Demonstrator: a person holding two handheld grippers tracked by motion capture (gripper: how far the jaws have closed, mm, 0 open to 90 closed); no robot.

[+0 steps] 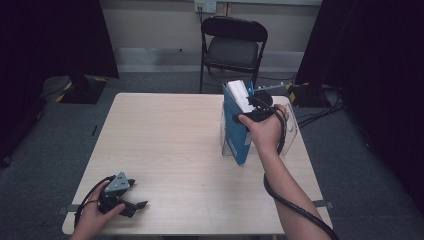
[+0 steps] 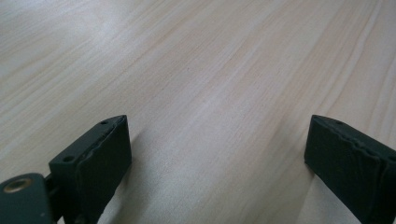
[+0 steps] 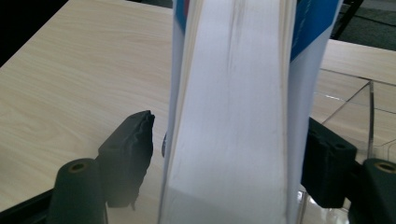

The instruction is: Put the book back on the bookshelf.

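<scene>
A blue book (image 1: 235,125) with white page edges stands upright in a clear acrylic holder (image 1: 291,131) at the table's right side. My right gripper (image 1: 253,104) reaches it from the right, near its top. In the right gripper view the book (image 3: 233,107) sits between the two black jaws, and the gripper (image 3: 229,140) is shut on it, with the holder's wall (image 3: 370,109) at the right. My left gripper (image 1: 139,192) lies at the front left corner of the table. In its own view the left gripper (image 2: 217,135) is open over bare wood.
The light wooden table (image 1: 165,140) has wide bare room in the middle and left. A black folding chair (image 1: 232,47) stands beyond the far edge. Cables run on the floor at the right, and dark curtains hang on both sides.
</scene>
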